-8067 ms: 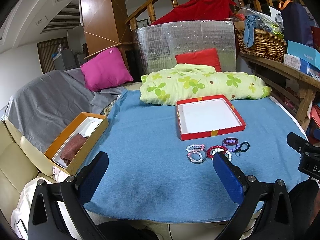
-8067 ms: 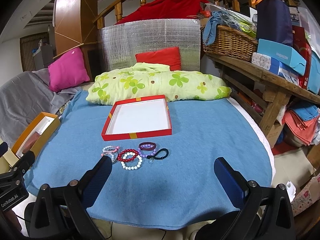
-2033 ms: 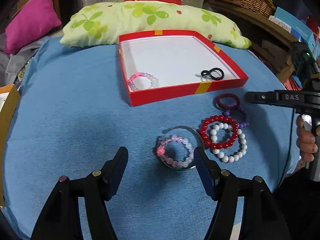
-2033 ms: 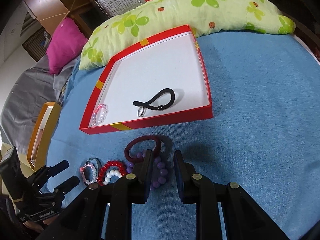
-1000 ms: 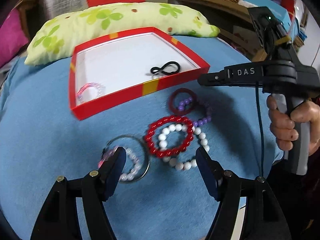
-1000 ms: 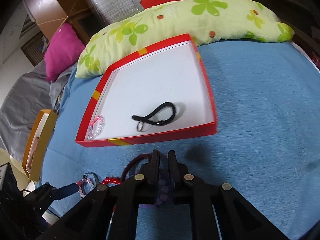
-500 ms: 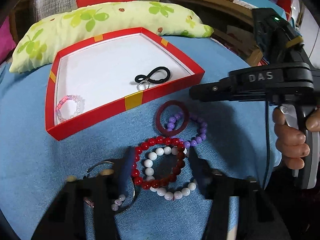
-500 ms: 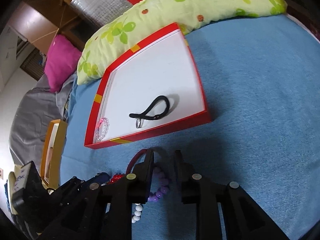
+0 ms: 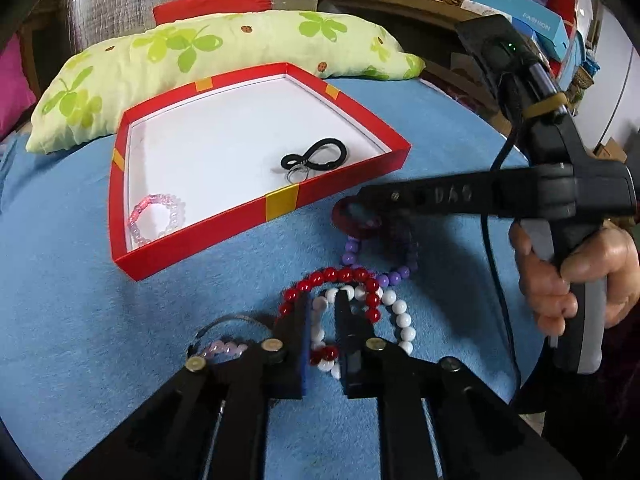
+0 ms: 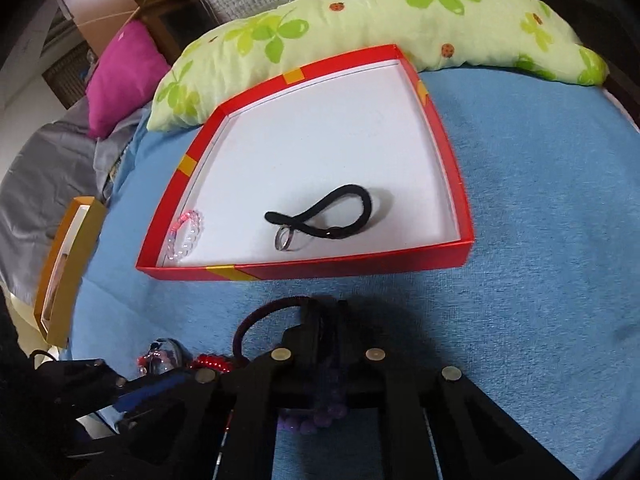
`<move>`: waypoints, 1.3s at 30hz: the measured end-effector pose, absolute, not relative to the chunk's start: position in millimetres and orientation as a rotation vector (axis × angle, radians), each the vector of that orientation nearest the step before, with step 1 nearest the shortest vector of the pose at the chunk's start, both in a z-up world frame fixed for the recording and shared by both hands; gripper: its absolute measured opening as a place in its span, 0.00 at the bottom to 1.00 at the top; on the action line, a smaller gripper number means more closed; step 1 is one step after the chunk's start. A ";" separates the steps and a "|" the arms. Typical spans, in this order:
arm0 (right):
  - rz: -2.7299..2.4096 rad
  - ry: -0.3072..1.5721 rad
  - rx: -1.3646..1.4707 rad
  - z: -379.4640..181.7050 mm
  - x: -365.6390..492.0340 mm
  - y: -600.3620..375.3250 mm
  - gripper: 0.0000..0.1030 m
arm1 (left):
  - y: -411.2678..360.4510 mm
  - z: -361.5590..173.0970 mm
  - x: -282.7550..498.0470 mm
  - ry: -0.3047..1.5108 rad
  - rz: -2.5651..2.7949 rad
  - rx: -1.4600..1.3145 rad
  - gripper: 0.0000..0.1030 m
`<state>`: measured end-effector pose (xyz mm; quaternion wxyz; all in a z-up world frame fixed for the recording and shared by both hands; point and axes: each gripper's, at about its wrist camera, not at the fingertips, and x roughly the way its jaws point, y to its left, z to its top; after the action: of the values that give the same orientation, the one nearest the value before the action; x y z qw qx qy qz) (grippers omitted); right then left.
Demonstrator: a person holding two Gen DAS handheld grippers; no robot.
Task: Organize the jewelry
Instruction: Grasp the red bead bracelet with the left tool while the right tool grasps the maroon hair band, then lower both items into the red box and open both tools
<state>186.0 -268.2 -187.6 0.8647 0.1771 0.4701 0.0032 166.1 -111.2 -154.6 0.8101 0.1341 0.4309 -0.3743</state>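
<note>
A blue cloth (image 9: 100, 320) covers the surface that carries everything; whether a bed or a tabletop lies under it cannot be told. At its far edge lies a long green clover-print pillow (image 9: 200, 56), and just in front of that sits the shallow red box (image 9: 192, 240) with a white floor, already holding a pink bead bracelet (image 9: 158, 216) by its left wall and a black hair tie (image 9: 316, 160) with a small metal ring (image 10: 285, 238) near the front wall. The jewelry not yet sorted lies in a cluster on the cloth just in front of the box: a dark red hair band (image 10: 256, 320), a purple bead bracelet (image 9: 384, 276), a red bead bracelet (image 9: 324, 276) overlapping a white bead bracelet (image 9: 400, 316), and, left of those, a thin metal bangle (image 9: 228, 320) with a pale pink bead bracelet (image 9: 224, 347) lying in it. The left gripper (image 9: 322, 312) is down over the red and white strands, its fingers closing with beads between them. The right gripper (image 10: 326, 320), gripped by a hand (image 9: 576, 280), has its fingers brought together on the dark red hair band, with the purple beads running just beneath. These pieces look light and limp: the strung beads are hard, round and likely slippery, so a pinch across the strand between two beads should hold better than one on a bead's crown, while the fabric band is soft and should be easy to hold anywhere along its loop.
</note>
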 end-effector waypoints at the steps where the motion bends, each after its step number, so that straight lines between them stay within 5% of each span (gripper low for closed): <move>1: -0.002 0.978 0.375 -186.1 184.4 -271.6 0.06 | -109.9 -154.1 164.1 0.920 -0.804 0.282 0.34; 3: -0.018 0.965 0.389 -182.9 181.8 -279.4 0.06 | -110.4 -151.9 155.2 0.897 -0.820 0.291 0.53; 9: -0.037 0.963 0.427 -181.7 175.4 -296.7 0.06 | -126.6 -154.0 135.0 0.863 -0.888 0.381 0.55; 11: -0.040 0.964 0.435 -181.5 173.9 -299.0 0.06 | -131.6 -158.4 135.2 0.881 -0.894 0.394 0.46; 13: -0.038 0.961 0.439 -180.4 172.8 -300.1 0.06 | -135.7 -164.1 139.3 0.908 -0.891 0.400 0.25; 24: -0.032 0.956 0.451 -178.3 169.7 -301.1 0.06 | -140.7 -175.2 155.8 0.951 -0.870 0.395 0.23; 27: -0.030 0.944 0.455 -176.0 168.2 -301.1 0.06 | -137.6 -175.9 157.5 0.952 -0.864 0.388 0.10; 39: 0.062 0.816 0.478 -150.2 155.7 -300.4 0.06 | -103.5 -133.1 165.1 0.862 -0.903 0.193 0.09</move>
<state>155.7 -300.4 -150.2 0.8898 0.2300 0.3931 0.0300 165.1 -103.5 -133.1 0.8071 0.0902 0.4028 -0.4221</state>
